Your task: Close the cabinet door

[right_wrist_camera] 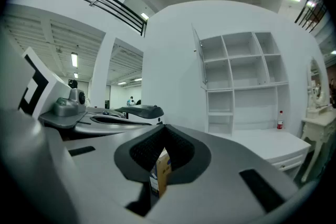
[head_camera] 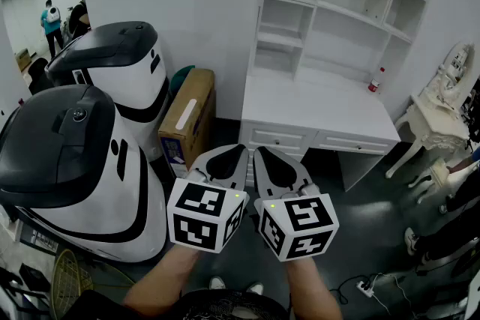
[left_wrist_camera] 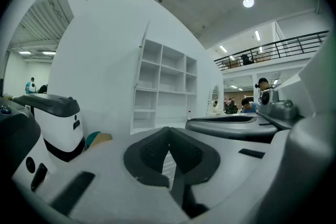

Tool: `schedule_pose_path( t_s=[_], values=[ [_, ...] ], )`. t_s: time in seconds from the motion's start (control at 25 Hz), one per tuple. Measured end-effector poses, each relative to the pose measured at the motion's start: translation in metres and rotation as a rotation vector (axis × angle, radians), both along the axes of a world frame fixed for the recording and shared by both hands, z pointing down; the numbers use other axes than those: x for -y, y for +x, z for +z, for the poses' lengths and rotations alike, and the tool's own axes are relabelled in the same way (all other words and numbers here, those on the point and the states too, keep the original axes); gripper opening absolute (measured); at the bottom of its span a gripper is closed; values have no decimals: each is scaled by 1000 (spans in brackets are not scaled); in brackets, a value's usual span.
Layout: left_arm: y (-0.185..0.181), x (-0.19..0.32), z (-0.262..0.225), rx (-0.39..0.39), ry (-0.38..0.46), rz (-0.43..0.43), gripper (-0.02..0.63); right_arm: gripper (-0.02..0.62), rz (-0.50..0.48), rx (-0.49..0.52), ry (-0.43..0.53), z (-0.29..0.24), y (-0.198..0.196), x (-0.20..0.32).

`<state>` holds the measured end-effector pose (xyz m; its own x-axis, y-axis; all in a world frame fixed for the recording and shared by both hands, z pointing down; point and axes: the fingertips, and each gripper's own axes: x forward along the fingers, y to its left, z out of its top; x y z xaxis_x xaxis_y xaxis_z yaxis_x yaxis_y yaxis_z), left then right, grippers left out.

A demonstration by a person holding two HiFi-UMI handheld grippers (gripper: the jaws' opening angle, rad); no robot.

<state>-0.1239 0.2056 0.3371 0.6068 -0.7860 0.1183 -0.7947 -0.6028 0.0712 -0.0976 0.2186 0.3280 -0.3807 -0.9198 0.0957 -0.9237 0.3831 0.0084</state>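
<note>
A white desk (head_camera: 315, 105) with an open shelf unit (head_camera: 337, 4) stands against the wall ahead. At the unit's upper left a narrow white cabinet door (right_wrist_camera: 198, 55) stands open and shows nearly edge-on; it also shows as a thin panel (left_wrist_camera: 142, 63) in the left gripper view. I hold both grippers side by side in front of my body, well short of the desk. The left gripper (head_camera: 238, 149) and the right gripper (head_camera: 259, 151) are both shut, tips together, with nothing held. Their closed tips show at the left gripper (left_wrist_camera: 169, 131) and the right gripper (right_wrist_camera: 165, 129).
Two large white-and-black machines (head_camera: 75, 161) (head_camera: 120, 64) fill the left side. A cardboard box (head_camera: 187, 120) leans between them and the desk. A red-capped bottle (head_camera: 373, 81) stands on the desk. A white ornate table (head_camera: 442, 112) is at right, a power strip (head_camera: 365, 285) on the floor.
</note>
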Motion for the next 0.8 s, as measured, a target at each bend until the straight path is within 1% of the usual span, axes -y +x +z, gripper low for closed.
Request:
schedule_pose_path(
  t_s=[0.44, 0.8],
  values=[
    [-24, 8, 1, -9, 2, 10, 12, 20, 5, 9, -4, 4, -23, 6],
    [-26, 18, 3, -8, 1, 16, 12, 21, 18, 15, -10, 5, -23, 18]
  ],
)
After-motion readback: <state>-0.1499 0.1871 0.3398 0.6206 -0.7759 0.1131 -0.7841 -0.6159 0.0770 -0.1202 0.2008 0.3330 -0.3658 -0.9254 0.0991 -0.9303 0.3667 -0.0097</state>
